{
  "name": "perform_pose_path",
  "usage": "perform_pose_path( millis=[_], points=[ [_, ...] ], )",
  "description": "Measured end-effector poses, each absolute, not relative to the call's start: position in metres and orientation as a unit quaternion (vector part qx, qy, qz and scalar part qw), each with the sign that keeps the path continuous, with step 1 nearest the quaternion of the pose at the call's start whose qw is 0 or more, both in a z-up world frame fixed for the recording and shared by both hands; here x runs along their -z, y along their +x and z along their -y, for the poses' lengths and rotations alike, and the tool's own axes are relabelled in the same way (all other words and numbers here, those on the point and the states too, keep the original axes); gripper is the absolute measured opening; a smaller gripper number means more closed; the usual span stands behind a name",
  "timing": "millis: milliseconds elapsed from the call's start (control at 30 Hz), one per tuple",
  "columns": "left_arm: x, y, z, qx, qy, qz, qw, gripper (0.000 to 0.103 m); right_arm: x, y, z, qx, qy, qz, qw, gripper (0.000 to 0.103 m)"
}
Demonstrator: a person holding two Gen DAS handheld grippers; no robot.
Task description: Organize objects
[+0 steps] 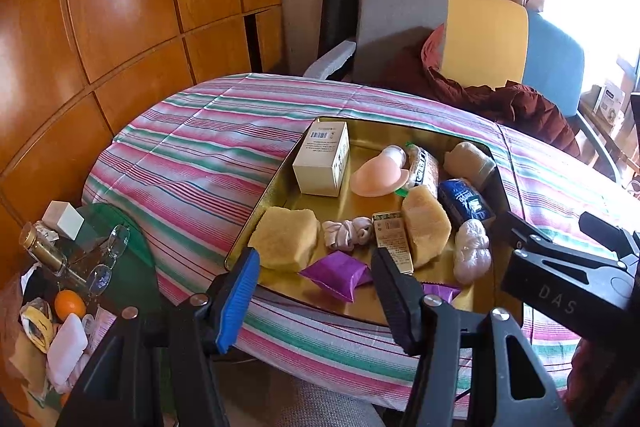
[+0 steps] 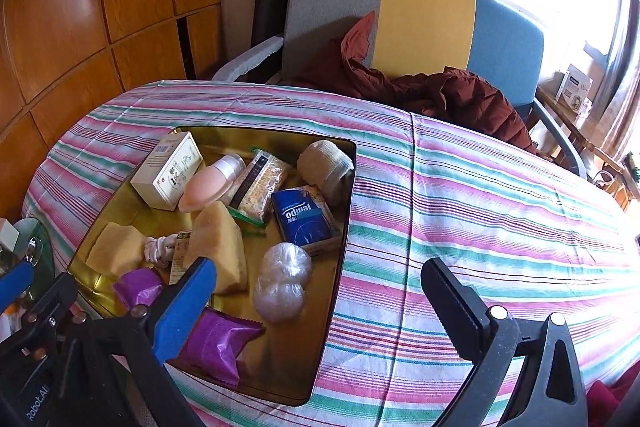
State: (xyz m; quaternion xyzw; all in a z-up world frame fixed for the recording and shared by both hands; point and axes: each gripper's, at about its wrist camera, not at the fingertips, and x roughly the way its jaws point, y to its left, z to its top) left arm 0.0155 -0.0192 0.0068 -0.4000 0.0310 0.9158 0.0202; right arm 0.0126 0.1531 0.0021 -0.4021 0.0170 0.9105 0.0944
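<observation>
Side table: a green glass side table is standing at the far left, below the bed edge; it is carrying one pair of clear-rimmed glasses, one orange fruit and one small white cube box
Left gripper: the left gripper is hovering over the tray's near edge; its jaws are standing apart with nothing between the pads; one purple packet is lying below the gap
Tray: one shallow gold metal tray is lying on the pink, green and white striped cloth; every task item is sitting inside it
Count, left to right: two yellow sponge blocks; one cream rectangular carton; two purple foil packets; one pink knotted hair tie; one peach oval silicone brush; one long cracker pack; one blue tissue pack; one clear plastic bag bundle; one beige rolled bandage
Axes: the carton is lying flat, long axis running away from the camera, barcode end far; the cracker pack is lying likewise; the bag bundle is running near to far
Right gripper: the right gripper is spread wide and empty; its blue pad is hanging over the tray, its black pad over the cloth
</observation>
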Motion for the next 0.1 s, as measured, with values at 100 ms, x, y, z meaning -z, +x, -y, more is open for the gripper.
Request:
perform_pose_path(
  millis=[100],
  points=[
    [-0.0058,0.0153,0.0184,-0.916,-0.399,-0.034,0.019,0.057,-0.0011,0.0123,-0.1533,-0.91,-0.404,-0.018,0.094,0.103]
  ],
)
